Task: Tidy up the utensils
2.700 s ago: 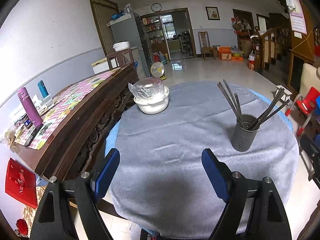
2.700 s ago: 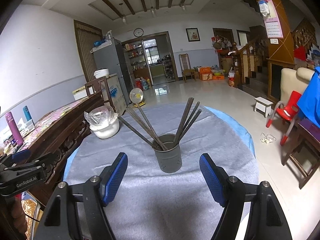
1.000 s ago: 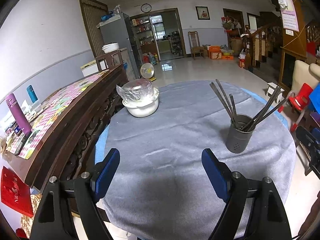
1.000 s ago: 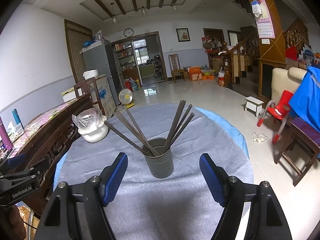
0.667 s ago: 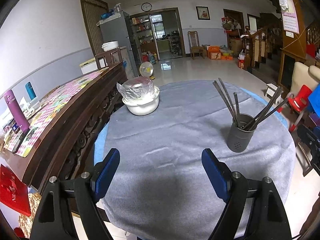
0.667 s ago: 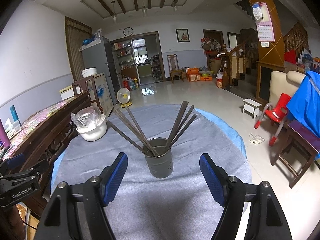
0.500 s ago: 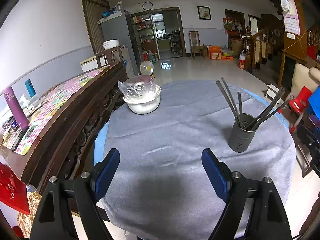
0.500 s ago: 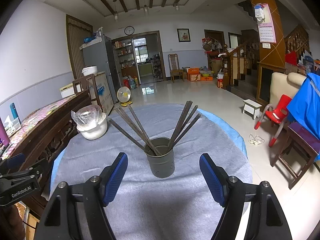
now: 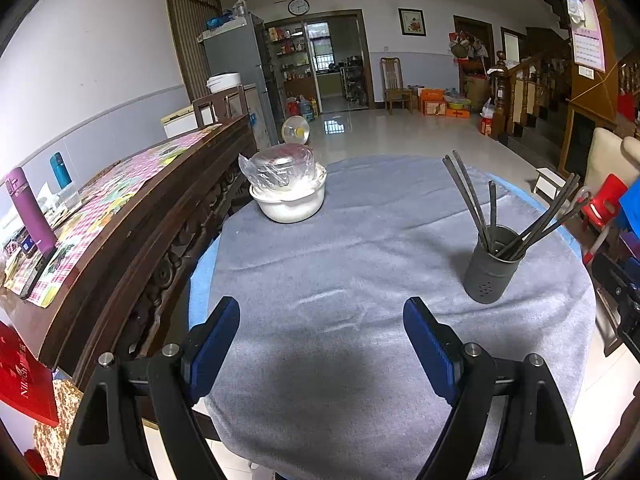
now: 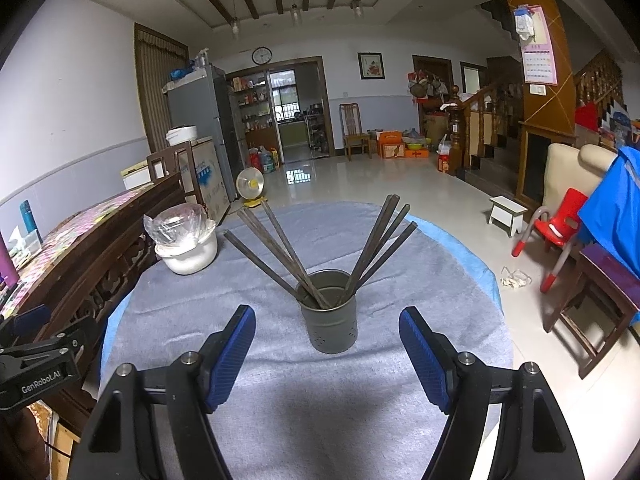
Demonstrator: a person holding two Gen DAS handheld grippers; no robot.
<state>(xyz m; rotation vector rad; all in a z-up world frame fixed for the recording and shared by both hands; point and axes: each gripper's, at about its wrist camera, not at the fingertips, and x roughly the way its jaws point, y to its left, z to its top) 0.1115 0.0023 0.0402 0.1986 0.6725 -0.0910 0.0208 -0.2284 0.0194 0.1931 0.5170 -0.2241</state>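
The right gripper (image 10: 327, 344), fingers spread wide and empty, faces the dark holder (image 10: 329, 312) squarely on the grey cloth (image 10: 280, 400), its chopsticks (image 10: 276, 252) fanning upward, while the equally wide left gripper (image 9: 320, 340) sits farther off to the side.

We are in a family home's open living and dining hall: we see a wall clock (image 10: 262, 55), a refrigerator (image 10: 200, 120), a wooden staircase (image 10: 492, 120), a child's red chair (image 10: 558, 226), a floor fan (image 10: 250, 184), and a kitchen doorway (image 10: 294, 112) beyond the cloth-covered round surface (image 10: 400, 360).
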